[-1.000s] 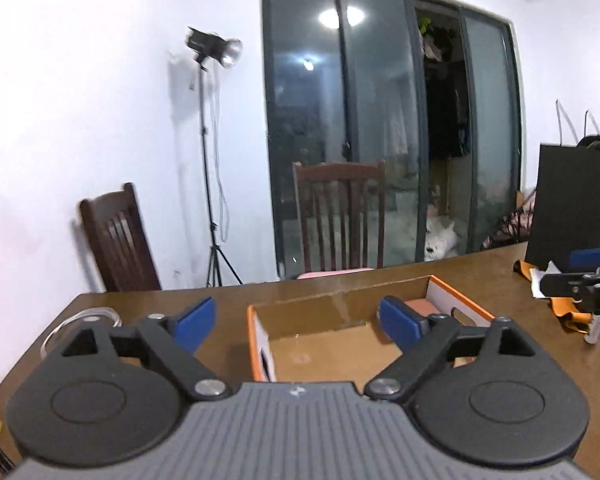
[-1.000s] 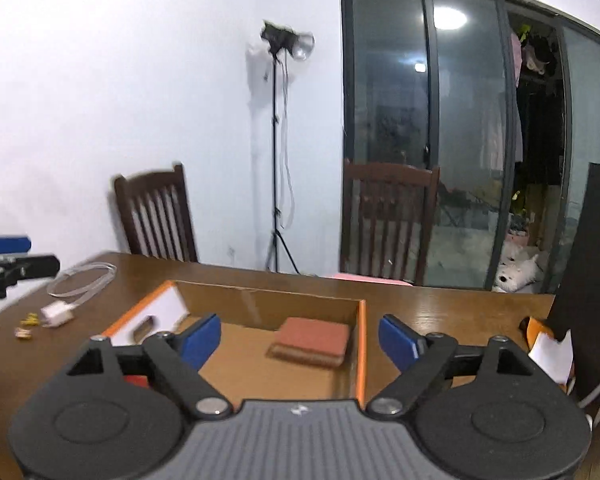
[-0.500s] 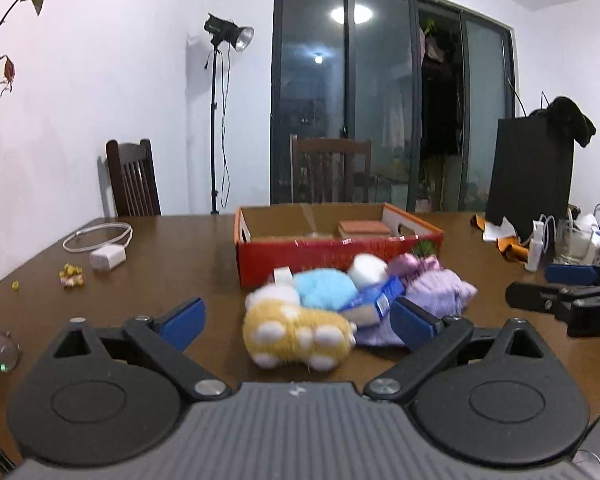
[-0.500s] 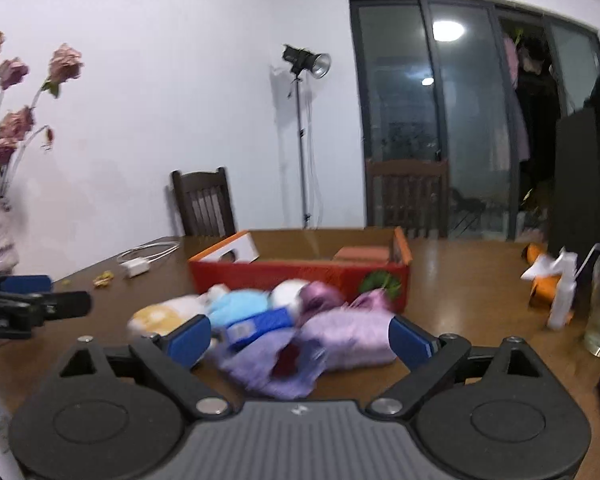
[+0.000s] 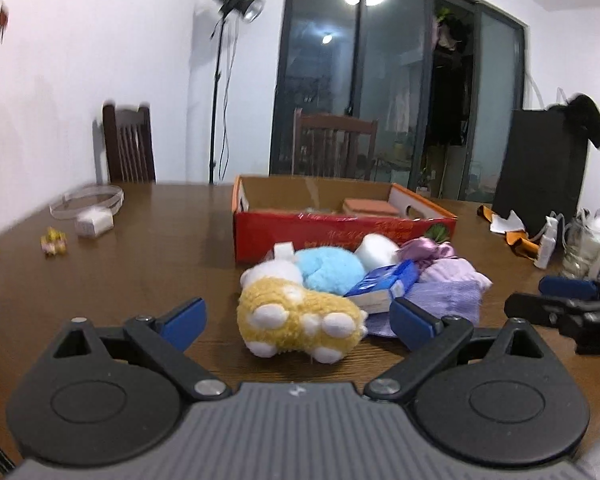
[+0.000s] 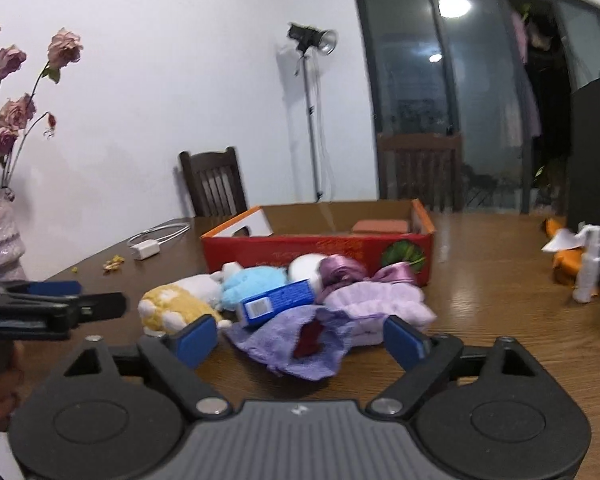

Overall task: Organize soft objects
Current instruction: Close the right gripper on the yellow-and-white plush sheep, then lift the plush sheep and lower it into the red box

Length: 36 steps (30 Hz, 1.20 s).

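A pile of soft things lies on the brown table in front of a red cardboard box (image 5: 340, 232) (image 6: 320, 248). It holds a yellow plush (image 5: 296, 316) (image 6: 172, 304), a light-blue plush (image 5: 328, 268) (image 6: 256, 282), a lilac fluffy cloth (image 6: 372, 300) and a purple cloth (image 6: 300, 340). A blue carton (image 5: 384, 282) rests on top. My left gripper (image 5: 298, 320) is open, the yellow plush just ahead between its fingertips, untouched. My right gripper (image 6: 300, 340) is open, its jaws closing, with the purple cloth between the tips and no pad pressing on it.
A brown flat item (image 5: 370, 206) lies inside the box. A white charger with cable (image 5: 94, 222) sits at the left, a vase of roses (image 6: 0, 236) at the near left. A spray bottle (image 6: 588, 268) and a black bag (image 5: 540, 168) stand at the right.
Both grippers have drawn back from over the box and sunk toward the table. The soft pile has come into view, and each gripper has edged closer to it.
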{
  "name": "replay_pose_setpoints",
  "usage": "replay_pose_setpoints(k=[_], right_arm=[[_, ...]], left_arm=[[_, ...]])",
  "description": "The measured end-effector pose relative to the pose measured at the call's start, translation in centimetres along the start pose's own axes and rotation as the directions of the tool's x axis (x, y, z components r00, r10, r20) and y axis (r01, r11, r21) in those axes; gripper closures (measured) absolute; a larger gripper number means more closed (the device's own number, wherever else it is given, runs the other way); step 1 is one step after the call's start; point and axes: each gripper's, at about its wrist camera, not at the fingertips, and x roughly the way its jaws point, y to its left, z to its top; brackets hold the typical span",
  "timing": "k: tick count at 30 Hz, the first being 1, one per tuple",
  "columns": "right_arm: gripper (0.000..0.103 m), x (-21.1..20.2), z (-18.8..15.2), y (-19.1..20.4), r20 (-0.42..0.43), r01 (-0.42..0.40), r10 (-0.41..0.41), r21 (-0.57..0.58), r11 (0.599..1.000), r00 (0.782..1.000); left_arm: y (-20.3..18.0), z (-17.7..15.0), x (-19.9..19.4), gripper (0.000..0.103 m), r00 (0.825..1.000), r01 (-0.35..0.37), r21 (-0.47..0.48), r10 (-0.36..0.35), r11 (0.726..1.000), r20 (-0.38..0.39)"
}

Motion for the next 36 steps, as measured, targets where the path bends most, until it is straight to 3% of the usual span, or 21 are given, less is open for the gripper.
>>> replay_pose_setpoints(k=[5,8,10,12,14,18,22,25,28,32,36], right_arm=[[0.025,3.4,0.9,2.1,-0.045,-0.100,0.099,-0.013,0.995,0.994],[0.025,5.9,1.3,3.7,-0.078,-0.172,0.169,-0.026,0.985,0.983],[0.027,7.9,1.3,4.7,-0.110,-0.200,0.195,-0.038,0.979,0.975],[0.033,9.9,1.2,5.7,-0.151,-0.214,0.204,-0.051,0.976,0.967],[0.033,11.4,1.0,6.5,-0.177,-0.233,0.219,-0.065,0.970,0.960],[0.036,12.4,0.4,7.3,-0.224,-0.252,0.230,-0.072,0.965,0.947],[0.038,9.8,-0.1,7.2,-0.276,-0.296,0.266,-0.071,0.953,0.924],[0.038,6.6,-0.8,5.9,-0.294,-0.325,0.297,-0.049,0.945,0.909],[0.037,4.5,-1.5,4.2,-0.307,-0.286,0.282,0.033,0.958,0.909],[0.037,3.8,-1.3,1.9,-0.231,-0.286,0.323,0.182,0.941,0.918],[0.036,5.6,-0.9,1.2,-0.204,-0.269,0.327,0.268,0.925,0.923]], left_arm=[[2.8,1.0,4.2,0.022,0.995,0.076,-0.114,-0.082,0.991,-0.050],[4.0,1.4,6.7,0.024,0.992,0.083,-0.147,-0.096,0.986,-0.084],[4.8,1.5,8.1,0.031,0.986,0.086,-0.173,-0.108,0.981,-0.126],[5.6,1.2,8.9,0.045,0.973,0.132,-0.218,-0.168,0.967,-0.157],[6.2,1.0,8.7,0.046,0.963,0.166,-0.256,-0.213,0.952,-0.167],[6.3,0.5,7.2,0.048,0.957,0.163,-0.290,-0.222,0.943,-0.184],[5.3,-0.4,4.2,0.044,0.947,0.170,-0.310,-0.242,0.935,-0.210],[4.1,-1.5,2.0,0.037,0.929,0.239,-0.272,-0.301,0.932,-0.216],[4.6,-1.6,0.9,0.033,0.915,0.273,-0.308,-0.345,0.911,-0.211],[6.5,-0.8,1.4,0.032,0.933,0.229,-0.361,-0.310,0.904,-0.185],[6.4,-0.7,2.6,0.035,0.920,0.231,-0.393,-0.331,0.890,-0.208]])
